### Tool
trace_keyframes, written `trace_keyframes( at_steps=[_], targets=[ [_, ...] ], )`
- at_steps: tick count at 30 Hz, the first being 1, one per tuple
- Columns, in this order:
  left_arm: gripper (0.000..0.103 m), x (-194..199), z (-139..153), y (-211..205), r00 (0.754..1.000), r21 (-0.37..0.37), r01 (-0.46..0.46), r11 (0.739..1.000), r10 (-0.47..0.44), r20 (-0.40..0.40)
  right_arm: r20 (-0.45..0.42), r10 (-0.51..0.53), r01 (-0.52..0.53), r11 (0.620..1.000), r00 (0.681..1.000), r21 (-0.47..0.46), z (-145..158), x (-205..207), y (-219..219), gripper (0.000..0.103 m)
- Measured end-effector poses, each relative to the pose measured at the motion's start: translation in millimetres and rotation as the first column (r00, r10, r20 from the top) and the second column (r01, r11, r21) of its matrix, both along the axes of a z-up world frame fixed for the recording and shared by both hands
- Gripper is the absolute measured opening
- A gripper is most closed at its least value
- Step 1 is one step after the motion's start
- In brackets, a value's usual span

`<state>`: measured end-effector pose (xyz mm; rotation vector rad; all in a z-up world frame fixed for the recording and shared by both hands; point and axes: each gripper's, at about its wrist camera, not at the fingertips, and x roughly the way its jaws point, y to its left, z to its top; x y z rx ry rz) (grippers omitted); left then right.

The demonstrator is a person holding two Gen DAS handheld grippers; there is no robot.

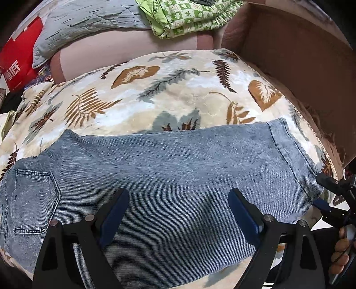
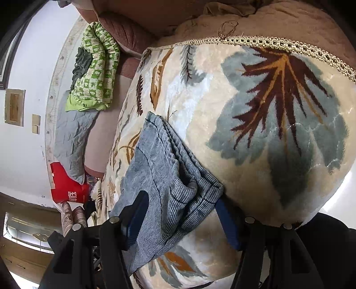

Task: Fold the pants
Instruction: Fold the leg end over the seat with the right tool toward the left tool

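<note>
Denim, pale blue and ribbed, makes up the folded pants [image 1: 169, 169], which lie flat across a cream plush blanket with brown, ochre and grey leaf prints [image 1: 155, 97] spread over a cushioned seat. In the left wrist view the pants run left to right: the stitched back pocket [image 1: 35, 200] sits at the left, the hemmed cuffs [image 1: 291, 155] at the right, close to the blanket's braided border.

The left claw [image 1: 178, 213] hovers above the middle of the pants, its 2 blue-padded fingers [image 1: 115, 213] spread wide and gripping nothing.

The right claw [image 2: 182, 213] sits at the cuff end. The stacked hem layers [image 2: 178, 169] lie between its 2 fingers [image 2: 227, 222]: one pad rests against the top of the denim, the other touches the corner of the hem from the far side, so it is grasping the cuffs. From the left wrist view this claw [image 1: 327, 200] shows at the far right edge, with the person's hand [image 1: 340, 251] on its handle.

Bare blanket lies beyond the pants' far edge, giving free surface there. Farther back rest a grey quilted cover [image 1: 89, 24], a green patterned quilt [image 1: 189, 15] and a red bag with white lettering [image 1: 20, 57].
</note>
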<state>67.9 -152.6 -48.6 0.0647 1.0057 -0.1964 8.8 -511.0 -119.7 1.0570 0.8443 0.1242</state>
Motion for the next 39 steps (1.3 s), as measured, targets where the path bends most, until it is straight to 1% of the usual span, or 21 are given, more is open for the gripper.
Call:
trace_keyframes(
  at_steps=[4,7,9,11,12,15,16,18,19,20,21,22,24,27,29,31,32,34,35,37,39],
  targets=[
    [0.091,3,-8,-8,1.0,0.025,0.012,1.0,-0.011,-0.018,-0.001,-0.001,0.001,1.0,1.0,-0.001,0,0,0,0.066],
    [0.092,8,-40,-27,0.992,0.155,0.086,0.984,-0.07,-0.103,-0.011,-0.002,0.002,1.0,1.0,0.0,0,1,-1,0.066],
    [0.096,4,-38,-28,0.996,0.176,0.082,0.981,-0.074,-0.049,-0.021,-0.001,0.001,1.0,1.0,0.004,0,2,-1,0.066],
    [0.095,4,-29,-26,0.996,0.155,0.077,0.985,-0.069,-0.058,-0.025,0.001,-0.001,1.0,1.0,0.006,1,3,-1,0.066],
    [0.095,2,-19,-24,0.997,0.131,0.078,0.988,-0.075,-0.028,-0.03,0.005,-0.005,1.0,1.0,0.006,1,4,-1,0.066],
    [0.095,-5,-6,-25,0.995,0.133,0.086,0.987,-0.093,0.047,-0.043,0.008,-0.008,1.0,0.999,-0.005,3,6,1,0.066],
    [0.095,-4,-14,-27,0.995,0.154,0.092,0.984,-0.097,0.026,-0.048,0.01,-0.01,1.0,0.999,-0.011,4,8,1,0.066],
    [0.096,2,-47,-34,0.987,0.217,0.148,0.965,-0.128,-0.101,-0.061,0.013,-0.014,1.0,0.998,-0.019,5,10,2,0.066],
    [0.101,0,-47,-31,0.99,0.201,0.137,0.97,-0.128,-0.054,-0.067,0.018,-0.019,1.0,0.998,-0.023,6,12,3,0.063],
    [0.102,0,-48,-27,0.991,0.194,0.13,0.972,-0.122,-0.048,-0.076,0.031,-0.035,0.998,0.997,-0.047,8,15,4,0.057],
    [0.102,1,-47,-26,0.992,0.184,0.125,0.975,-0.117,-0.056,-0.087,0.034,-0.041,0.996,0.996,-0.084,11,16,5,0.033],
    [0.102,2,-47,-26,0.991,0.185,0.129,0.974,-0.119,-0.063,-0.093,0.037,-0.048,0.992,0.995,-0.113,13,18,6,0.028],
    [0.102,3,-47,-26,0.989,0.186,0.139,0.973,-0.128,-0.066,-0.099,0.056,-0.072,0.984,0.994,-0.163,22,23,12,0.026],
    [0.102,6,-47,-21,0.988,0.145,0.145,0.979,-0.135,-0.072,-0.031,0.098,-0.103,0.945,0.995,-0.311,63,27,41,0.024],
    [0.1,8,-42,-5,0.987,0.067,0.142,0.988,-0.136,-0.081,0.044,0.158,-0.127,0.906,0.986,-0.404,101,30,73,0.024],
    [0.1,4,-31,12,0.993,0.007,0.099,0.995,-0.098,-0.07,0.106,0.227,-0.149,0.862,0.968,-0.484,130,29,108,0.024],
    [0.1,-1,-19,34,0.997,-0.054,0.062,0.997,-0.064,-0.039,0.144,0.281,-0.166,0.833,0.949,-0.527,148,28,134,0.024],
    [0.1,-14,-1,80,0.999,-0.117,-0.034,0.993,0.034,0.003,0.181,0.364,-0.202,0.793,0.913,-0.575,165,25,177,0.024],
    [0.1,-17,4,98,0.997,-0.136,-0.068,0.988,0.071,0.014,0.195,0.431,-0.234,0.756,0.881,-0.612,170,22,209,0.024],
    [0.1,-35,15,157,0.979,-0.175,-0.192,0.966,0.201,0.035,0.195,0.521,-0.29,0.705,0.831,-0.647,165,16,255,0.024],
    [0.1,-50,17,200,0.95,-0.189,-0.297,0.936,0.31,0.039,0.158,0.607,-0.374,0.651,0.779,-0.66,140,11,300,0.024]
  ],
)
